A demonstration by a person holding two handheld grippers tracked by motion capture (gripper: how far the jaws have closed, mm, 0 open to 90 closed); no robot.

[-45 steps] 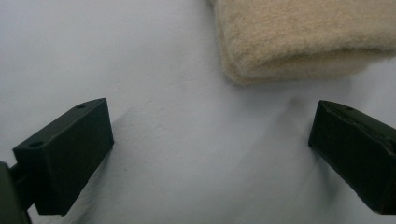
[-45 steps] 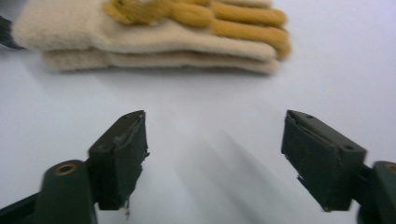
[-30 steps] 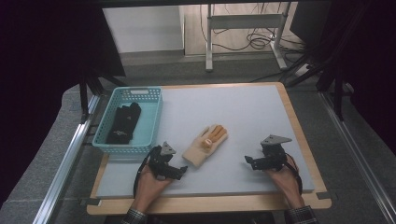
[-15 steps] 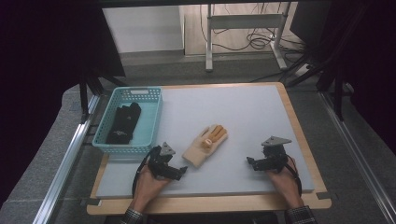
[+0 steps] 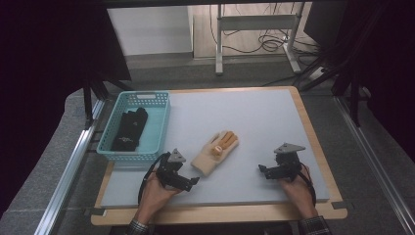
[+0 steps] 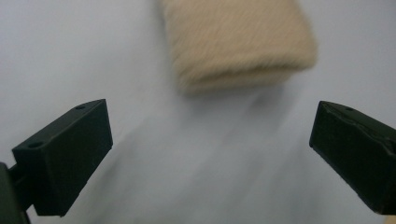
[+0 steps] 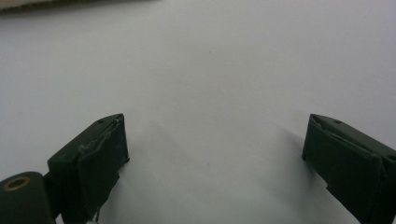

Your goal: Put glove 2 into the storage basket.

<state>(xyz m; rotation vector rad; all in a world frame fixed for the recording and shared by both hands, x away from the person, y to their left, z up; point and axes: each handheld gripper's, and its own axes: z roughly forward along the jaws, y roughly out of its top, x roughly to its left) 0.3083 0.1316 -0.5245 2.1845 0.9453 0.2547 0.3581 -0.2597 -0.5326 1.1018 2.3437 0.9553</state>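
A cream knit glove [image 5: 215,149] with an orange palm lies flat on the grey mat [image 5: 254,117], its cuff toward the near side. My left gripper [image 5: 192,180] rests on the mat just left of that cuff, jaws wide apart and holding nothing. In the left gripper view the cuff [image 6: 238,42] lies a short way ahead of the left gripper [image 6: 210,154]. My right gripper [image 5: 263,170] sits near the mat's front right, well apart from the glove. In the right gripper view the right gripper [image 7: 215,163] is open over bare mat.
A teal plastic basket [image 5: 129,156] stands at the mat's left edge with a black glove [image 5: 129,128] inside. The mat lies on a wooden board [image 5: 220,213]. Metal rails run along both sides, and a desk frame stands on the floor behind.
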